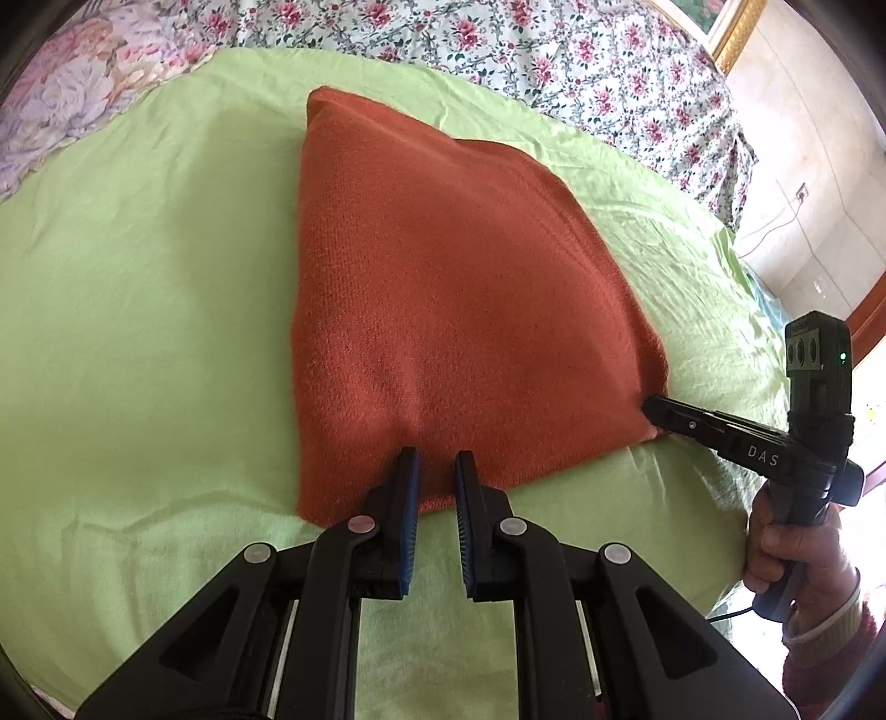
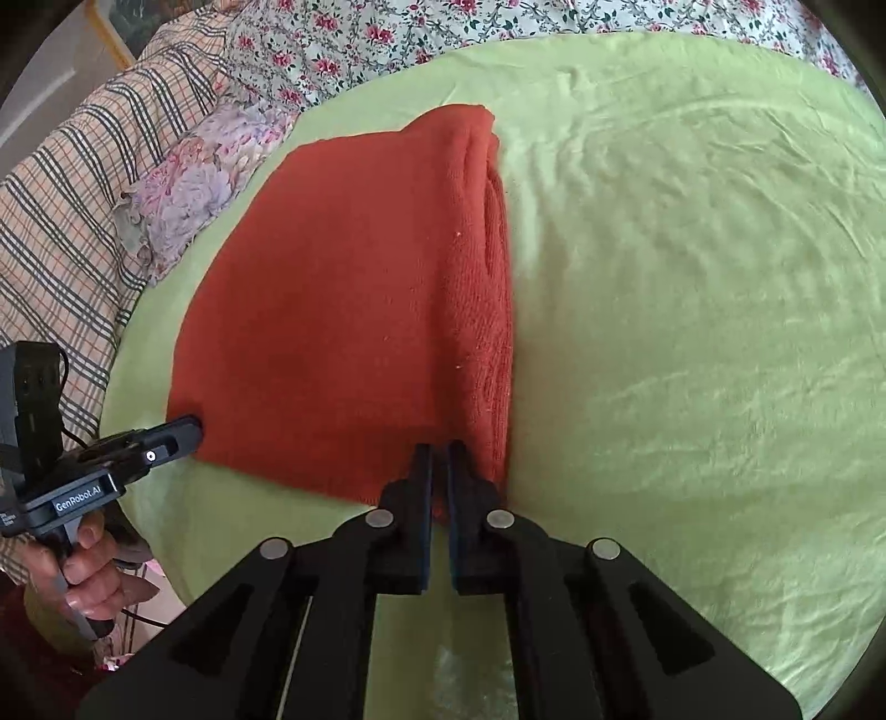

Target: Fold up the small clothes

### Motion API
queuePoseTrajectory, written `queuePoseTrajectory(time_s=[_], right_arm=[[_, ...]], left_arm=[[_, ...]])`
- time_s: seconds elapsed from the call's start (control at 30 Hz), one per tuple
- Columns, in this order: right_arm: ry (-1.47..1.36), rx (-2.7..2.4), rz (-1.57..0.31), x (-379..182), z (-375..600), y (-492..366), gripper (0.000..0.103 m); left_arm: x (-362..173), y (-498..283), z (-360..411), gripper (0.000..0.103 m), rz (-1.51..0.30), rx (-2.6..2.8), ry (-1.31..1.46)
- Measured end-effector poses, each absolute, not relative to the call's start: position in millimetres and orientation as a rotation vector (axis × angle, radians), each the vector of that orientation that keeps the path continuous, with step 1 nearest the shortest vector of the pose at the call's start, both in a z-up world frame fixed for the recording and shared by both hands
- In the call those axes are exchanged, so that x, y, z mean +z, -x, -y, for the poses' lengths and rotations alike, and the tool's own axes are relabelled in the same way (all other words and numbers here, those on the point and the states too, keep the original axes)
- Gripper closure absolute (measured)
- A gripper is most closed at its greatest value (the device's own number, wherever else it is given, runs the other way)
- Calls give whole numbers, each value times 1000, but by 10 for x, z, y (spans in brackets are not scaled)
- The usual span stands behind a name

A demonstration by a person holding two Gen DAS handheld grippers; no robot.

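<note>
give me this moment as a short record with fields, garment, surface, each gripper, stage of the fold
garment: rust-orange knit garment, already folded into a flat rectangle, thicker layered edge on its right side
surface: green sheet spread over a floral bedspread
left gripper: shut on the garment's near edge by its left corner
right gripper: shut on the near edge by the right corner, cloth pinched between the pads
stage: both near corners gripped, nothing lifted yet; likely next is carrying the near edge toward the far edge
</note>
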State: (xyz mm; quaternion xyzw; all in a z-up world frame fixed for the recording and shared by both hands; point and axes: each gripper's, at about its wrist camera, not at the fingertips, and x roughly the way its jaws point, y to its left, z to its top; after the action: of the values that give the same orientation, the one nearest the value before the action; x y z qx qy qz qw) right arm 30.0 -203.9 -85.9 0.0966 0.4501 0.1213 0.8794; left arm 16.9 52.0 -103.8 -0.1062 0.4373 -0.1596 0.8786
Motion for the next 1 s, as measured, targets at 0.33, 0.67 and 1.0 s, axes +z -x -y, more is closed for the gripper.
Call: queuePoseTrajectory(time_s=[0.33,0.67,1.0], right_arm=[[-219,218,-926,-631,2076,-142,96],[-200,215,-862,-349,2010,81,59],[-111,226,-877,-391,1826,346,44]], left_arm=[[-945,97,-632,76,-926,-294,160],[-692,273,-858,48,-880,-224,182],[-574,561,-780,20,-875,-106,63]])
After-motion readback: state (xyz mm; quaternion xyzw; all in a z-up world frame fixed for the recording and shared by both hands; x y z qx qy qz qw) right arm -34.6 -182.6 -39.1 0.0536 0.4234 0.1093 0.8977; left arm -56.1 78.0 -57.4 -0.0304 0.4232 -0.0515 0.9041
